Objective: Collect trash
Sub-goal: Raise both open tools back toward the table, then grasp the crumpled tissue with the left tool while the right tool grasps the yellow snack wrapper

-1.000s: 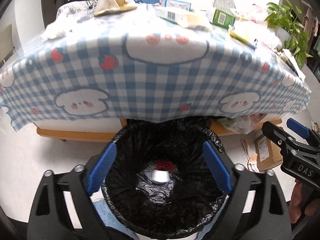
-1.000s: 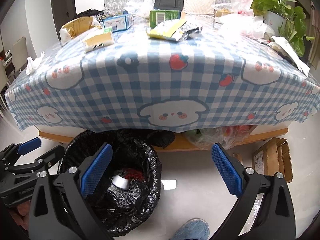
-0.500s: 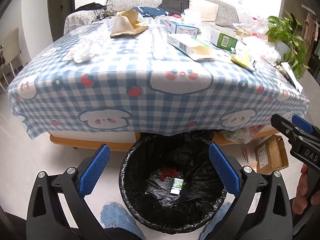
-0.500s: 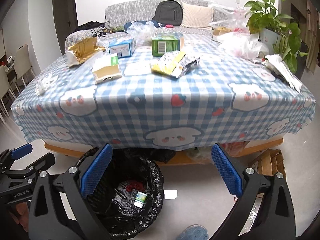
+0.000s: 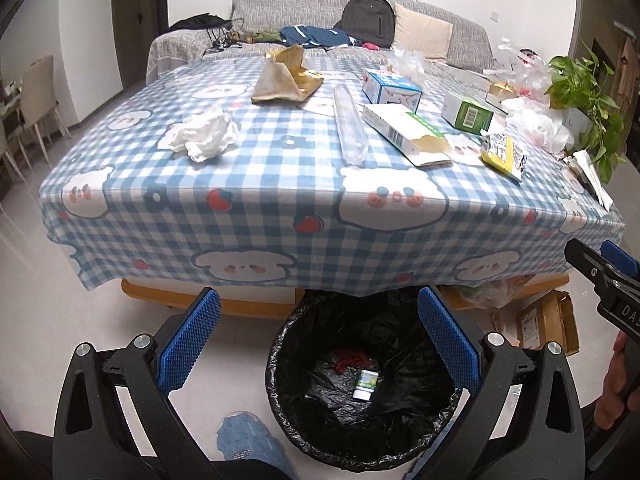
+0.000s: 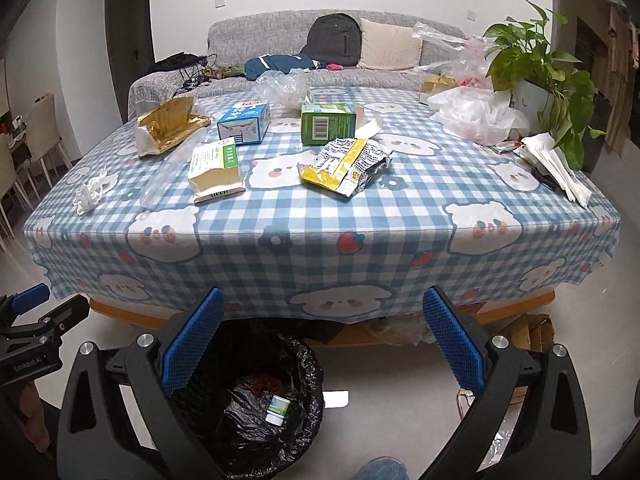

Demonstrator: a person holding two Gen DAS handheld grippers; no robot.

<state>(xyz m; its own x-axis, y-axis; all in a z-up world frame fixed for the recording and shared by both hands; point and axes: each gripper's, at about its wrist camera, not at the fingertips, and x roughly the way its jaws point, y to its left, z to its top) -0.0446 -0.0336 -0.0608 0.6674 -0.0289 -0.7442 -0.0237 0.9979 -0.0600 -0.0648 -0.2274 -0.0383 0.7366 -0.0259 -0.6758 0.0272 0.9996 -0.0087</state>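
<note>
Two grippers are hanging spread wide and empty as we are holding them over the floor. Below the left gripper (image 5: pixel 316 344), a black-lined trash bin (image 5: pixel 400 436) is holding a small green-and-white bottle (image 5: pixel 365 384) and something red. Beyond the right gripper (image 6: pixel 324 344), cartons and a crumpled yellow wrapper (image 6: pixel 344 164) are littering the checked tablecloth (image 6: pixel 320 240). "DAS" is showing on the right gripper's body.

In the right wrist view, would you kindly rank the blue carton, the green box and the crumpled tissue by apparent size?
1-2. Blue carton and green box: they look about alike, so unranked.
3. Crumpled tissue: smallest, though it lies nearer the camera.
</note>
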